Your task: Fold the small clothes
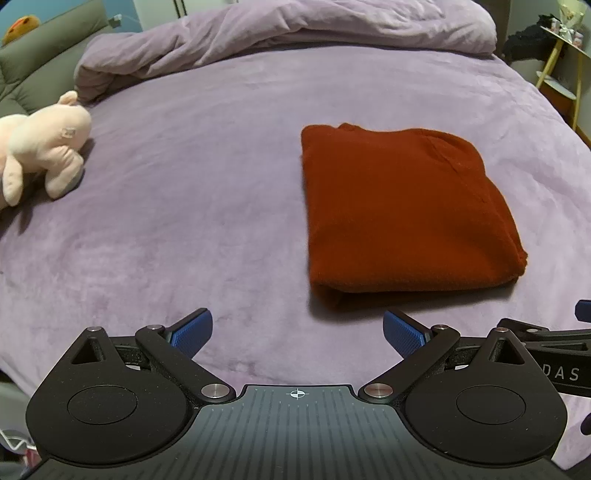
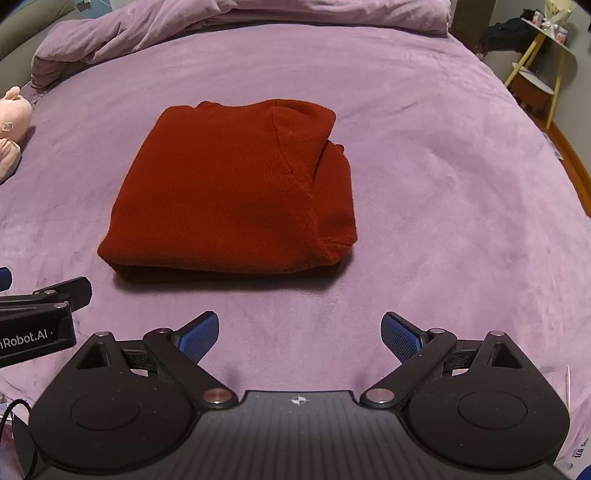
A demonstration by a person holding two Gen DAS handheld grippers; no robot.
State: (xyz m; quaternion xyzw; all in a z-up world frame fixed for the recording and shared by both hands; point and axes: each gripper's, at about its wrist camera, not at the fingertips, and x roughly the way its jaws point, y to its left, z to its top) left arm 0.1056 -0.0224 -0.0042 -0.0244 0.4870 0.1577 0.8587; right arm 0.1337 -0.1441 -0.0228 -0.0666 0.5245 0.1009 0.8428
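A dark red knitted garment (image 1: 402,210) lies folded into a neat square on the purple bed cover (image 1: 192,206). In the right wrist view the same red garment (image 2: 229,188) sits straight ahead, with a folded sleeve edge along its right side. My left gripper (image 1: 297,334) hovers open near the bed's front edge, just left of and short of the garment, with nothing between its blue pads (image 1: 194,334). My right gripper (image 2: 299,336) is also open and holds nothing, a short way in front of the garment's near edge.
A pink plush toy (image 1: 40,147) lies at the left of the bed. A bunched purple duvet (image 1: 288,33) runs along the far side. A yellow-legged side table (image 2: 535,74) stands beyond the bed's right edge. A grey headboard cushion (image 1: 48,55) sits far left.
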